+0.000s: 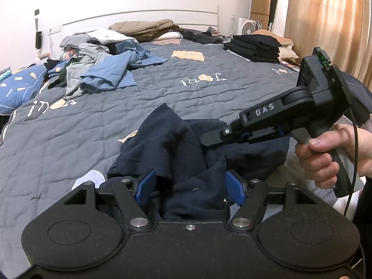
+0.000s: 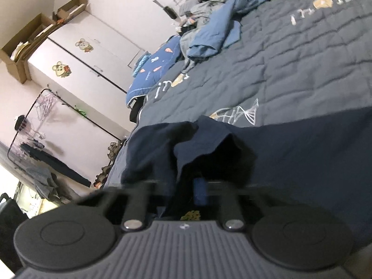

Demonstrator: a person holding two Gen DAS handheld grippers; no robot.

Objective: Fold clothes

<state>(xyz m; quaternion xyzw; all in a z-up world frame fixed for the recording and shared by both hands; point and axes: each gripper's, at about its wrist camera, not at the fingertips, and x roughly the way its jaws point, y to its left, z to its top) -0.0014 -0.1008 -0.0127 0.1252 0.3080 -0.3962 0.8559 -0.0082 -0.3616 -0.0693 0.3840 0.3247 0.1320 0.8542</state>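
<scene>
A navy garment (image 1: 167,139) lies crumpled at the near edge of the bed. Its cloth bunches up between the blue pads (image 1: 146,187) of my left gripper (image 1: 190,187), whose jaws stand wide apart. My right gripper (image 1: 207,140), held by a hand (image 1: 325,158), comes in from the right with its fingers shut on a fold of the same garment. In the right wrist view the navy garment (image 2: 302,144) drapes over my right gripper (image 2: 200,186), and only one blue pad shows under the cloth.
The grey quilted bed (image 1: 162,88) stretches ahead. An unfolded pile of blue and grey clothes (image 1: 102,65) sits far left, a folded dark stack (image 1: 255,46) far right, brown folded bedding (image 1: 144,29) by the headboard. A white wardrobe (image 2: 88,65) stands left of the bed.
</scene>
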